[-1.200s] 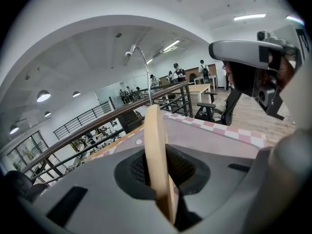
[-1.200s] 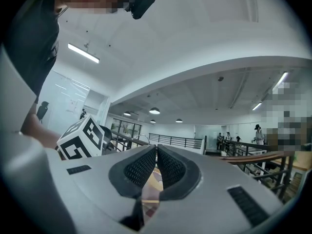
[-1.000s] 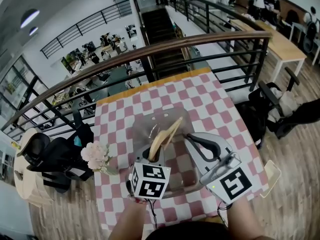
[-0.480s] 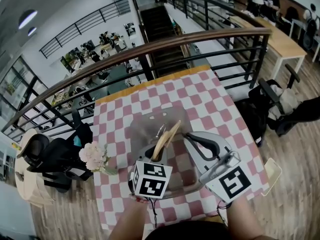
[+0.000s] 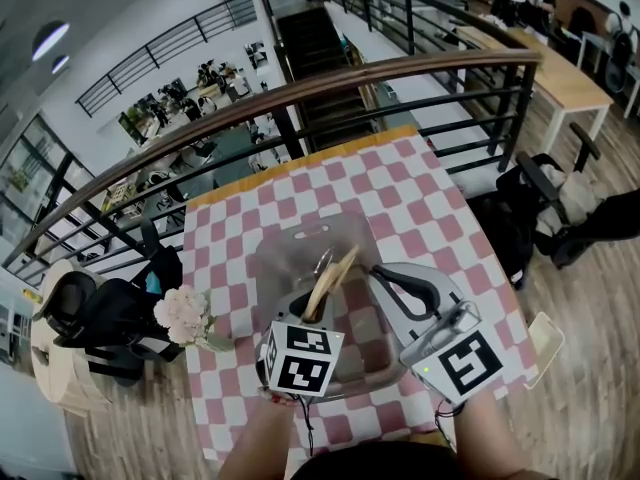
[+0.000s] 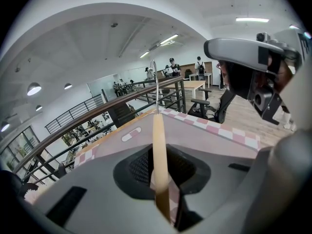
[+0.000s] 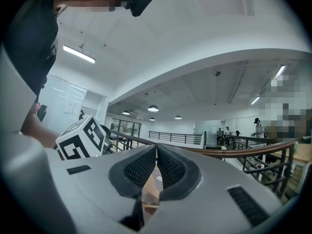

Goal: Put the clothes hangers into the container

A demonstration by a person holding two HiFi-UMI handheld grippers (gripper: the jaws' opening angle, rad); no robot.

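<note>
Head view: bright, even indoor light, with no hard shadows on the checked table (image 5: 430, 183). Strong barrel distortion bows the handrail (image 5: 300, 96) into an arc and squeezes the edges. Slightly soft overall.

Left gripper view: lit from above by a ceiling strip (image 6: 251, 19) at far right and round lamps (image 6: 34, 88) at left, all blown to white. Black vignette in every corner. The clothes hanger (image 6: 160, 169) is out of focus close to the lens; the far hall is sharper.

Right gripper view: same circular black border. White ceiling bright, strip light (image 7: 78, 54) at left clipped. Near foreground soft, shaded low down.
</note>
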